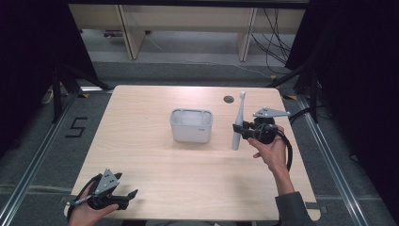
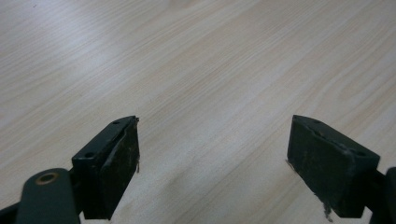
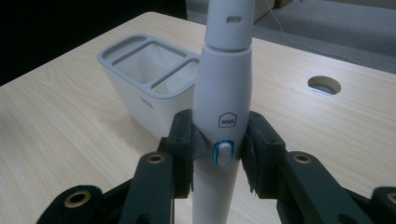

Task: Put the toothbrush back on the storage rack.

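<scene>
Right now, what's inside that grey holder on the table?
The holder shows open compartments with pale inner walls and nothing sticking out. Their bottoms are hidden by the rim. The toothbrush is outside it, gripped upright in the right claw.

One electric toothbrush; one grey holder; two tools

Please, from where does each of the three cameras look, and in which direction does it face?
High view: above the person's side, facing forward and down on the table; forearms, hands, left gripper, right gripper.
Left gripper view: on the left gripper, facing bare tabletop between its open jaws.
Right gripper view: on the right gripper, facing the upright electric toothbrush it clamps, holder behind.
Shared: high and right gripper views show toothbrush, holder, cable hole.
</scene>
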`<state>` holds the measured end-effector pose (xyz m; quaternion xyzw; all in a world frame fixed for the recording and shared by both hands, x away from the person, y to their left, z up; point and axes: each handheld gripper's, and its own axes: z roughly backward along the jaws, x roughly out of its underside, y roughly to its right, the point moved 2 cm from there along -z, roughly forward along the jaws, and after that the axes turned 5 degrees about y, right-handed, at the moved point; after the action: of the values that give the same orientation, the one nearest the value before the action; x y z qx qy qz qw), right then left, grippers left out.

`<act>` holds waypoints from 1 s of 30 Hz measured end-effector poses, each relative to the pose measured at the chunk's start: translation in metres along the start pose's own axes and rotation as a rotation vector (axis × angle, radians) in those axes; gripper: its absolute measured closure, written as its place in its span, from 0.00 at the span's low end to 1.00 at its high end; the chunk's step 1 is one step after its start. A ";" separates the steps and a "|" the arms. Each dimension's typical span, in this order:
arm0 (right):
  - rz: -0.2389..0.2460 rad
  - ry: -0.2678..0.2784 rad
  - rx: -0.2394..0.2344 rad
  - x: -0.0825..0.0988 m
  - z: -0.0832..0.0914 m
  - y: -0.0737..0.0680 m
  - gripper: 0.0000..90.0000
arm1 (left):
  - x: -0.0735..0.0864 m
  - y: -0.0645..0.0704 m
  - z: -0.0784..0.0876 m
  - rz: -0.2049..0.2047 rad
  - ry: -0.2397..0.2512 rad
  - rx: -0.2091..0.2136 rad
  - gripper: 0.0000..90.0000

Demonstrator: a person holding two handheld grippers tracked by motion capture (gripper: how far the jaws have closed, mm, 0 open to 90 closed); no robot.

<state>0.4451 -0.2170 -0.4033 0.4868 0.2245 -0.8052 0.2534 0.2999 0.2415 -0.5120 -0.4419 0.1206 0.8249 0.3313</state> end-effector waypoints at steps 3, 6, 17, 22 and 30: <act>-0.002 -0.001 -0.001 -0.005 -0.002 -0.002 0.74 | 0.000 0.000 0.000 -0.001 0.005 0.001 0.18; 0.017 0.013 0.001 -0.009 -0.005 -0.001 0.74 | 0.000 0.000 0.000 -0.001 -0.002 0.001 0.18; 0.006 0.015 -0.008 -0.021 -0.015 -0.005 0.74 | 0.000 0.000 0.000 -0.002 -0.002 0.003 0.18; 0.026 0.027 -0.004 -0.028 -0.016 -0.006 0.74 | 0.000 0.000 -0.001 0.001 -0.002 -0.004 0.19; 0.016 0.031 -0.021 -0.042 -0.017 -0.014 0.74 | 0.000 0.001 0.000 0.002 0.006 0.004 0.18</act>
<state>0.4643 -0.1881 -0.3712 0.4982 0.2330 -0.7931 0.2615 0.2996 0.2407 -0.5123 -0.4435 0.1239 0.8236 0.3309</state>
